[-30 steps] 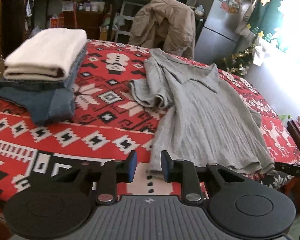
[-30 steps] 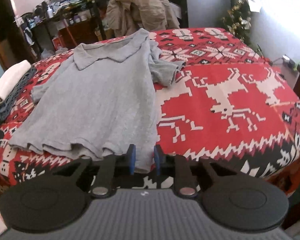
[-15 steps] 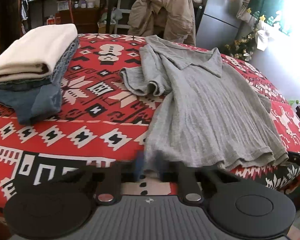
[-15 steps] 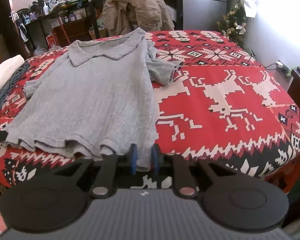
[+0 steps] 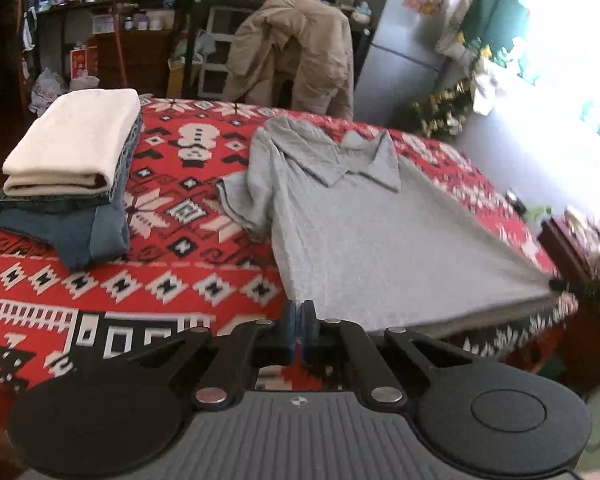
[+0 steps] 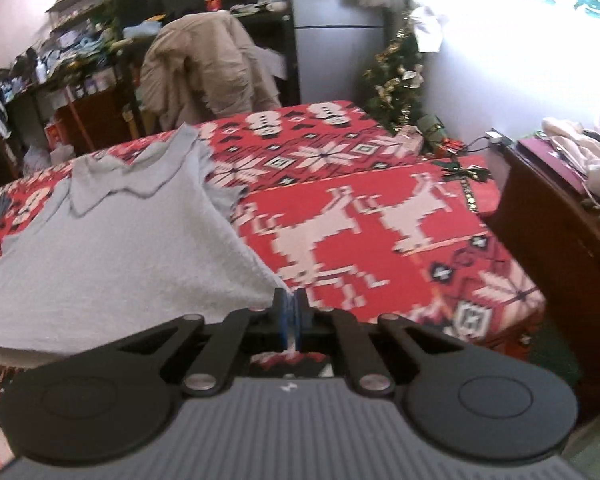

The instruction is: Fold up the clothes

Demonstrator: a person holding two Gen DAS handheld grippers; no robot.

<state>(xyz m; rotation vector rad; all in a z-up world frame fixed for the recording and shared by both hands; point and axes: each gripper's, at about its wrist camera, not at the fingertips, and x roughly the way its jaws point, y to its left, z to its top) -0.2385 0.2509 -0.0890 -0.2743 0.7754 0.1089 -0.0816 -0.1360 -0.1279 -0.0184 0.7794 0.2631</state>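
Both tongs, left [image 5: 299,314] and right [image 6: 289,304], are pinched shut on the hem corners of the grey shirt [image 5: 364,232], its 3 o'clock edge blurred, folded pile [image 5: 70,160] at 10.

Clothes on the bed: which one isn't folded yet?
The grey collared shirt, spread flat and pinched at its hem corners by both grippers. The cream and blue garments sit folded, stacked.

The shirt [image 5: 364,240] is plain grey on a red blanket [image 6: 380,216] patterned with white reindeer, snowflakes and black diamonds. Left of the shirt, a cream fold tops blue denim [image 5: 80,236]. Behind it hangs a beige jacket [image 5: 300,56].
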